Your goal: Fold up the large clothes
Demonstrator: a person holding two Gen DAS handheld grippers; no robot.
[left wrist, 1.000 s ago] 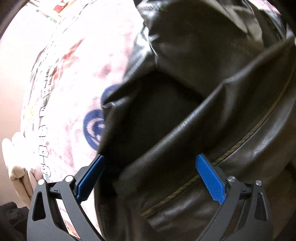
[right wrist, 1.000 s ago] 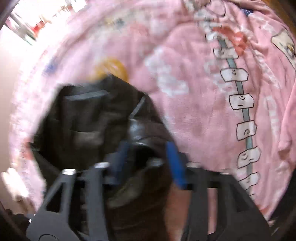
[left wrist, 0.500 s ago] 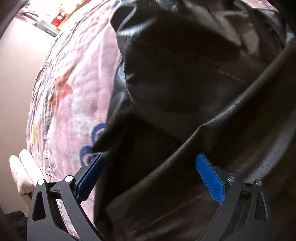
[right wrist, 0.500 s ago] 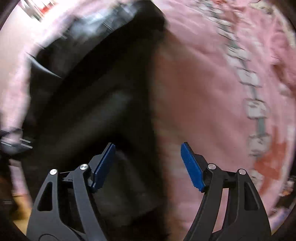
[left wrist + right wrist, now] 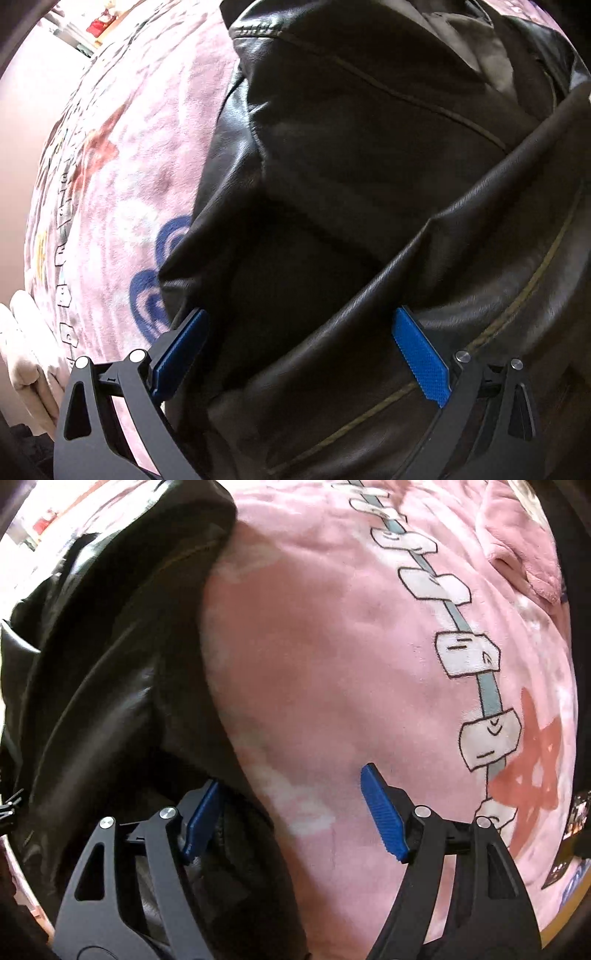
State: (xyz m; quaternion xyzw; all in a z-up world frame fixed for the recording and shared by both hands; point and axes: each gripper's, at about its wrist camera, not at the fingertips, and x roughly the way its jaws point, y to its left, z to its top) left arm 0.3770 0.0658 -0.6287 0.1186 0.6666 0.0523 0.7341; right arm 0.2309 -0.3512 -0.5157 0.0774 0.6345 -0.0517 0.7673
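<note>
A dark brown leather jacket (image 5: 369,166) lies crumpled on a pink printed blanket (image 5: 122,155). In the left wrist view it fills most of the frame, with a stitched seam running along a raised fold. My left gripper (image 5: 299,350) hovers open just above that fold, blue pads wide apart with nothing pinched. In the right wrist view the jacket (image 5: 103,672) lies on the left. My right gripper (image 5: 291,812) is open over the jacket's right edge, its left pad above leather and its right pad above the blanket (image 5: 332,646).
The blanket carries a chain of white cartoon blocks (image 5: 469,657) and a red star (image 5: 532,771). A pale cushion (image 5: 22,347) lies beyond the blanket's left edge. Bright shelves (image 5: 92,26) show at the far top left.
The right gripper swept across from over the jacket's middle to its right edge and came lower. The left gripper moved slightly closer to the jacket's fold. Both stayed open.
</note>
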